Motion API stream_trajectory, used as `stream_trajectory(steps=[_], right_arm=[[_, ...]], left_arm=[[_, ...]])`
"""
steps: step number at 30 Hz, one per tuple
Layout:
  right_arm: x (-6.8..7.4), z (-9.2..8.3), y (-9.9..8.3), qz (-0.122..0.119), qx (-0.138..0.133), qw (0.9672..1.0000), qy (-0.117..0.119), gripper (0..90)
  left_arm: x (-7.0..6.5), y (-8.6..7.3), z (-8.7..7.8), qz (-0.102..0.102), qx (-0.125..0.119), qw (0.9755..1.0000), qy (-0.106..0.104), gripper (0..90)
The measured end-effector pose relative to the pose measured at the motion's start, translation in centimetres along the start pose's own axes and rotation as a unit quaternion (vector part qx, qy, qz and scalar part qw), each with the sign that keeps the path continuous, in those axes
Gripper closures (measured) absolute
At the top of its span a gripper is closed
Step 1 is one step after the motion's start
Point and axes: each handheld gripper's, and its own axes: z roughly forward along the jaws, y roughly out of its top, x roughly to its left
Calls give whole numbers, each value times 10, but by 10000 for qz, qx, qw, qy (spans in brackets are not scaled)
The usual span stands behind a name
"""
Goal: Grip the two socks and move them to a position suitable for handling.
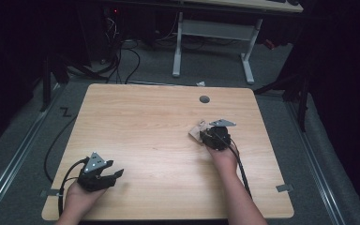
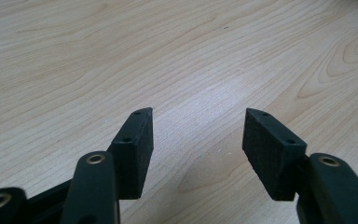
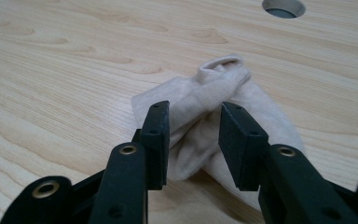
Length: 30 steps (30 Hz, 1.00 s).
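At about seven o'clock on the table, the left gripper rests with its jaws spread wide over bare wood, nothing between them (it looks idle for now). Toward three o'clock, the right gripper sits at a beige sock, which lies bunched and folded over itself on the wood, its cuff pointing toward twelve o'clock, near the cable hole. The jaws stand parted on either side of a raised fold, the pads not pressing it, so the sock is released. Judging by the crumpled heap, any tidy folding or flattening seems unfinished; a fresh grip is probably left to make.
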Motion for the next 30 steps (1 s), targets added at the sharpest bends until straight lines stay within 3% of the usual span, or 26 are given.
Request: stream_trajectory(steps=[5, 13, 17, 19, 21, 23, 25, 27, 30], right_arm=[[14, 9, 10, -171, -10, 9998, 71, 670], [32, 31, 8, -384, 322, 9984, 274, 697], [37, 21, 9, -512, 231, 9979, 335, 678], [35, 12, 12, -530, 114, 9980, 322, 675], [26, -3, 15, -503, -45, 9986, 136, 681], [22, -6, 15, -462, -56, 9989, 79, 686], [7, -9, 12, -260, -7, 9996, -141, 733], [1, -6, 8, -175, 105, 9995, -227, 738], [-3, -4, 3, -29, 55, 9998, -179, 707]], left_arm=[[0, -1, -1, -3, 14, 10000, -10, 434], [1, -2, -1, -34, 7, 10000, -16, 434], [2, -2, -2, -15, 21, 10000, -14, 433], [1, -2, -2, -27, 13, 10000, -16, 433], [0, -2, -1, -14, 21, 10000, -26, 434], [0, -1, -1, 4, 23, 10000, -25, 433], [-1, -1, 0, 5, 17, 10000, -23, 434], [-1, -1, 0, 1, 22, 10000, -19, 433], [0, -2, 0, 6, 50, 10000, -14, 433]])
